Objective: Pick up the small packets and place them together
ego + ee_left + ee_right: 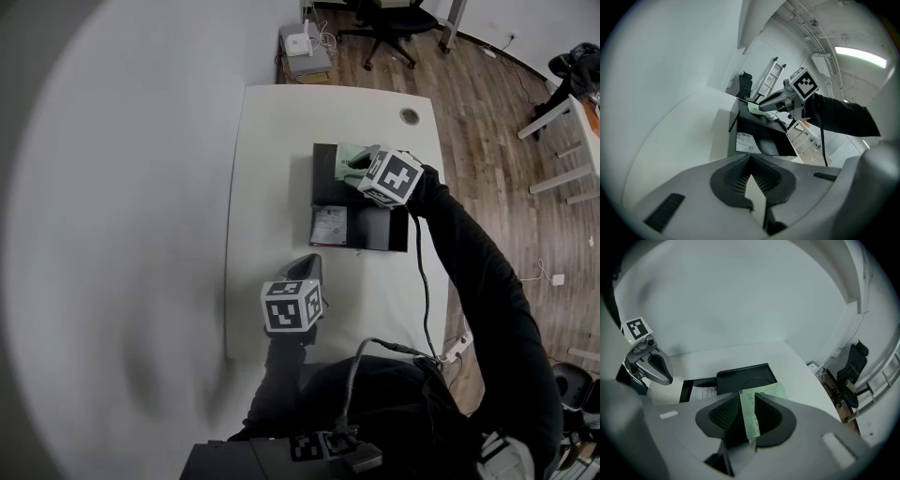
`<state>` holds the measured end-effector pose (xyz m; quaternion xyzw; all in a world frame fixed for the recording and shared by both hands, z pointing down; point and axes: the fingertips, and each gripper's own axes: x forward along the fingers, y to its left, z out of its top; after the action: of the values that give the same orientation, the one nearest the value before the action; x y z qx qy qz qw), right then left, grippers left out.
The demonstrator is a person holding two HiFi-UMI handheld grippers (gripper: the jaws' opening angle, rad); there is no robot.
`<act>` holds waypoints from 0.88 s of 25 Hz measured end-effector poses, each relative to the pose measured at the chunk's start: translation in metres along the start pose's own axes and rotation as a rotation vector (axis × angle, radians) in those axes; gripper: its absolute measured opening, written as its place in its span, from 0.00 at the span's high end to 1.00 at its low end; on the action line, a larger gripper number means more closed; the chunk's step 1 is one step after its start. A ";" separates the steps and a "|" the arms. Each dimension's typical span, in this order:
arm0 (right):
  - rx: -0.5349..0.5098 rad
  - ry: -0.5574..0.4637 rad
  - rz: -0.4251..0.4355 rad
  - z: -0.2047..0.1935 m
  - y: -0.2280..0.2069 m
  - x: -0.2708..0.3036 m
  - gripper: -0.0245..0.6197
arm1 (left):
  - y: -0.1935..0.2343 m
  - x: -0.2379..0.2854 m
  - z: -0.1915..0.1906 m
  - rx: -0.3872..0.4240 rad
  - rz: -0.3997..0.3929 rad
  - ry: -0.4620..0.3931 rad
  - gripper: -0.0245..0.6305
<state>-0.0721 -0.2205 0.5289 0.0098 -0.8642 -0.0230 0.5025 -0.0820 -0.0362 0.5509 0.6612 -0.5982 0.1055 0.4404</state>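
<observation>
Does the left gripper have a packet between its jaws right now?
No, the left gripper has nothing between its jaws; only the bare white table shows past them.

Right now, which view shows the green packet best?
Right gripper view: the green packet fills the centre, face-on between that gripper's fingers. Head view shows only a green patch beside the marker cube. Left gripper view shows it small and far off.
</observation>
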 end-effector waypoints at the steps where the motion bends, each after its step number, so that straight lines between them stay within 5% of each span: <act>1: -0.006 -0.014 -0.003 0.003 0.000 -0.006 0.80 | 0.000 0.000 0.000 0.000 -0.001 0.000 0.96; 9: -0.056 -0.089 0.147 0.014 0.065 -0.045 0.75 | -0.006 0.005 0.000 0.006 -0.015 0.000 0.96; 22: 0.071 -0.074 0.237 -0.010 0.122 0.017 0.68 | -0.008 -0.002 -0.006 -0.007 -0.015 -0.004 0.96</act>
<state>-0.0710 -0.1002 0.5547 -0.0753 -0.8774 0.0666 0.4690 -0.0734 -0.0317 0.5498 0.6643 -0.5945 0.0985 0.4422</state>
